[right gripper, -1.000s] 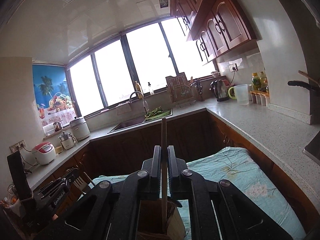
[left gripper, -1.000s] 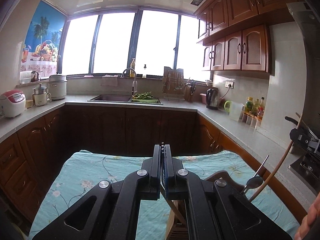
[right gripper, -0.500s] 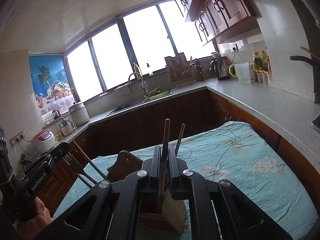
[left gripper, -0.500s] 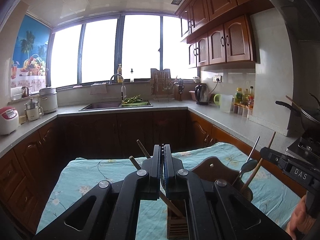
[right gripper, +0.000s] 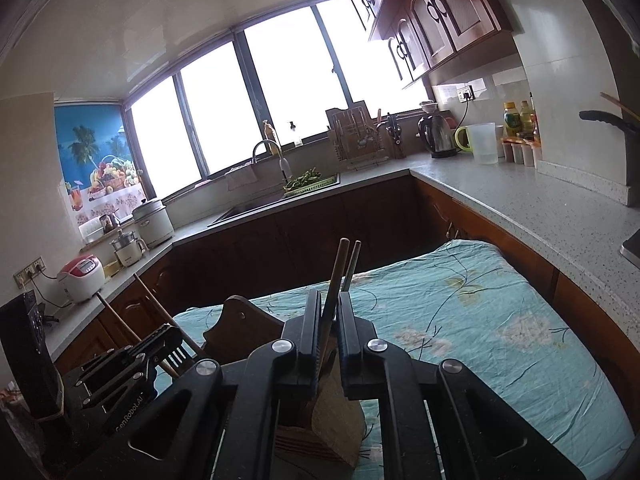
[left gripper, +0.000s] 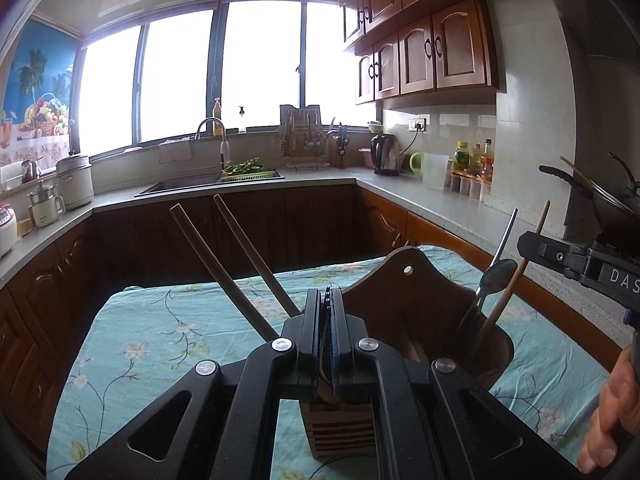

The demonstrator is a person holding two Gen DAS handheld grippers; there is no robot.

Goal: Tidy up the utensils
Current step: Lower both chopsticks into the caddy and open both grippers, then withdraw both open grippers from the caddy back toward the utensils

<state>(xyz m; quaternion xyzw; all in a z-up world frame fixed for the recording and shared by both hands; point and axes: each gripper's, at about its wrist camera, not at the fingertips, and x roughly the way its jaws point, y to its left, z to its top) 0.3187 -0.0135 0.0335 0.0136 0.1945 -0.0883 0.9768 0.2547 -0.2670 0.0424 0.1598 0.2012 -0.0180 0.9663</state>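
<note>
The wooden utensil holder (left gripper: 404, 312) stands on the tabletop (left gripper: 160, 332), which is covered by a teal floral cloth, directly below both claws. In the left wrist view the left claw (left gripper: 329, 312) has its jaws pressed nearly together, with only a thin dark sliver visible low between the blue pads; what that sliver is cannot be told. Just left of it two wooden chopsticks (left gripper: 224, 268) rise from the holder, their long axes slanting up and to the far left, tips apart. At the holder's right side a metal spoon (left gripper: 494, 280) and a thin wooden stick (left gripper: 516, 276) lean up and to the right. This view alone shows the spoon, and a hand (left gripper: 612, 412) at the right edge below the other claw's black body.

The right wrist view shows the right claw (right gripper: 329, 316) closed narrowly on a wooden handle (right gripper: 335, 280), which stands almost upright, tilted slightly right, with its lower end going down into the holder. A second thinner stick (right gripper: 352, 266) runs beside it. Only here do fork tines (right gripper: 176, 356) appear, beside the left claw at the lower left
</note>
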